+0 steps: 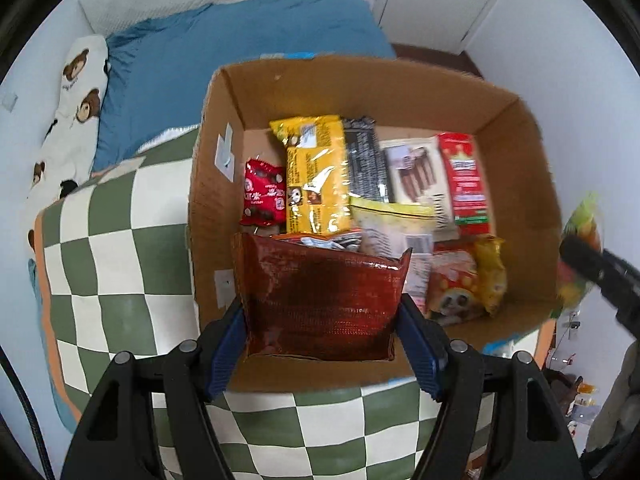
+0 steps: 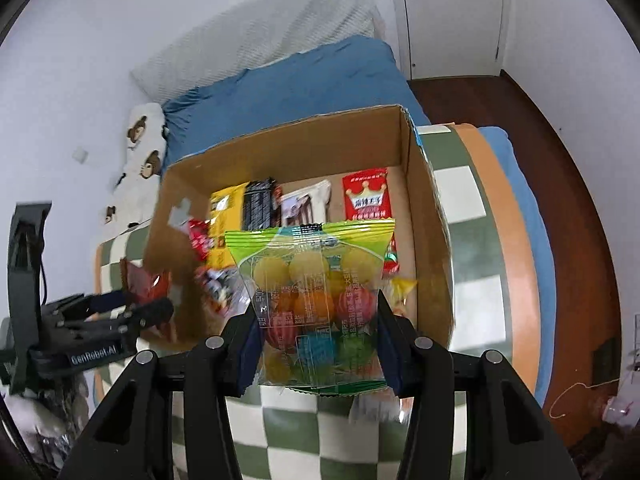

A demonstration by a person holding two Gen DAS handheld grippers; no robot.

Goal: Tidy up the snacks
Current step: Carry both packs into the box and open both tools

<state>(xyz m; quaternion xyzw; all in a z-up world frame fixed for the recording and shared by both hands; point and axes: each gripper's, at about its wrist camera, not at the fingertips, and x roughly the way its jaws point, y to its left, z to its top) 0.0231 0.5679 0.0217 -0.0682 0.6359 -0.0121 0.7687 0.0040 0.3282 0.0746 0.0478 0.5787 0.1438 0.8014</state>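
My left gripper (image 1: 322,316) is shut on a dark red foil snack bag (image 1: 320,300), held above the near edge of an open cardboard box (image 1: 216,200). Several snack packs lie inside the box, among them a yellow pack (image 1: 316,176) and a red crown pack (image 1: 464,184). My right gripper (image 2: 318,340) is shut on a clear green-topped bag of coloured ball candies (image 2: 316,300), also over the box (image 2: 424,208) near its front. The left gripper (image 2: 132,312) with its red bag (image 2: 140,280) appears at the left of the right wrist view.
The box stands on a green-and-white checked blanket (image 1: 112,264) spread over a bed with a blue sheet (image 1: 240,48). A bear-print pillow (image 1: 76,92) lies against the white wall. Dark wooden floor (image 2: 560,200) and a white door (image 2: 452,16) lie to the right.
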